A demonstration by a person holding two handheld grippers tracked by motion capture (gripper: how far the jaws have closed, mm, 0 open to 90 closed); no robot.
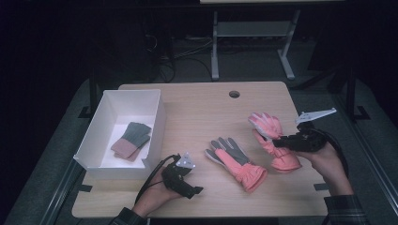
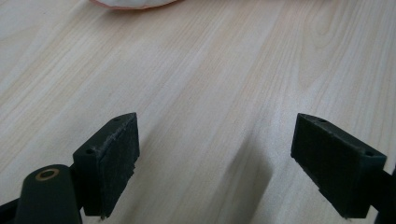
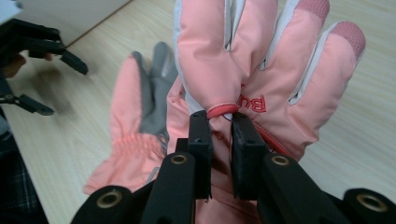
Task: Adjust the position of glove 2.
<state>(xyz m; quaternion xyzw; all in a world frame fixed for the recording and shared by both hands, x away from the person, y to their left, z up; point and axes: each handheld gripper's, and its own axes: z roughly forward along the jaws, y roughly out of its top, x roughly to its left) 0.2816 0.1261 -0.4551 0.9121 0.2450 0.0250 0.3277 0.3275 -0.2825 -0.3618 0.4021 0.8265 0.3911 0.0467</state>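
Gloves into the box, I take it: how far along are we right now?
One green-and-pink knit glove pair already lies in the white box. The right gripper is shut on one pink ski glove, lifted. The other pink glove, grey palm up, remains on the table; the left gripper is open beside it.

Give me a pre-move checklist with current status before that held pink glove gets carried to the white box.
1. Right gripper clamped on the held pink glove: ok, jaws pinch a fold of fabric.
2. Held glove off the table: cannot tell, fingers are raised but the cuff looks low.
3. Left gripper free: ok, jaws apart over bare wood.
4. Room in the white box: ok, the grey and pink gloves leave bare floor.
5. Path clear: not ok, the second pink glove lies between.
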